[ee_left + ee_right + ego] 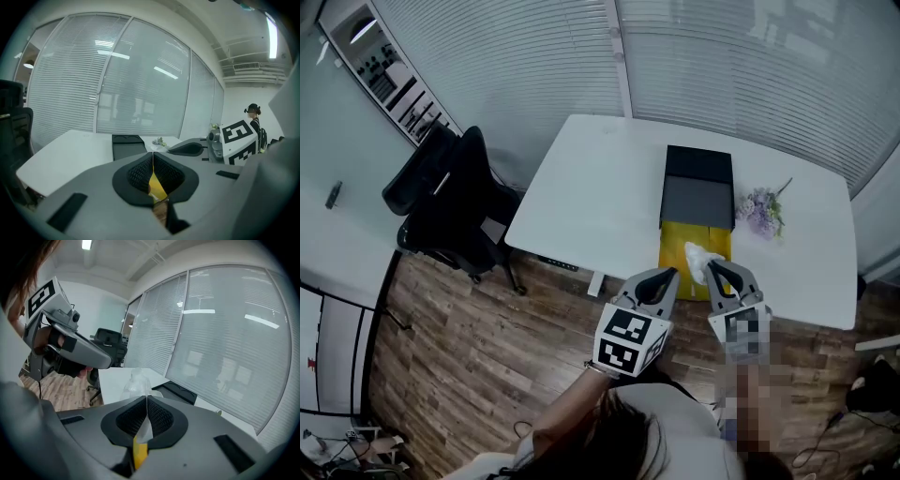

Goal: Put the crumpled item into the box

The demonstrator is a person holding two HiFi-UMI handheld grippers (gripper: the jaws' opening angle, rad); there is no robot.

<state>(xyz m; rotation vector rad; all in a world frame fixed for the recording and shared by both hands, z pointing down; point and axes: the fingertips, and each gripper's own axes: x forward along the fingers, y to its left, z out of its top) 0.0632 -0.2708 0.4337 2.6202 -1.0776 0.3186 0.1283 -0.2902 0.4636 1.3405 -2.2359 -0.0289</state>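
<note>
**Crumpled Film Held Over Yellow Box**

The crumpled item [703, 260] is thin, wrinkled, translucent plastic film. The right gripper [146, 401] has its ribbed black jaws clamped on one edge of it. In the head view it lies over the yellow box [680, 251], which sits on the smooth white table [581, 187]. A matte black lid [698, 187] adjoins the box. The left gripper [153, 159] has its jaws pressed together, empty.

A white table [591, 192] stands on a wood-plank floor [478, 366] before a wall of closed blinds [750, 66]; a black office chair [450, 202] sits just beside its left edge; a small bunch of purple flowers [760, 213] lies near its right end.
</note>
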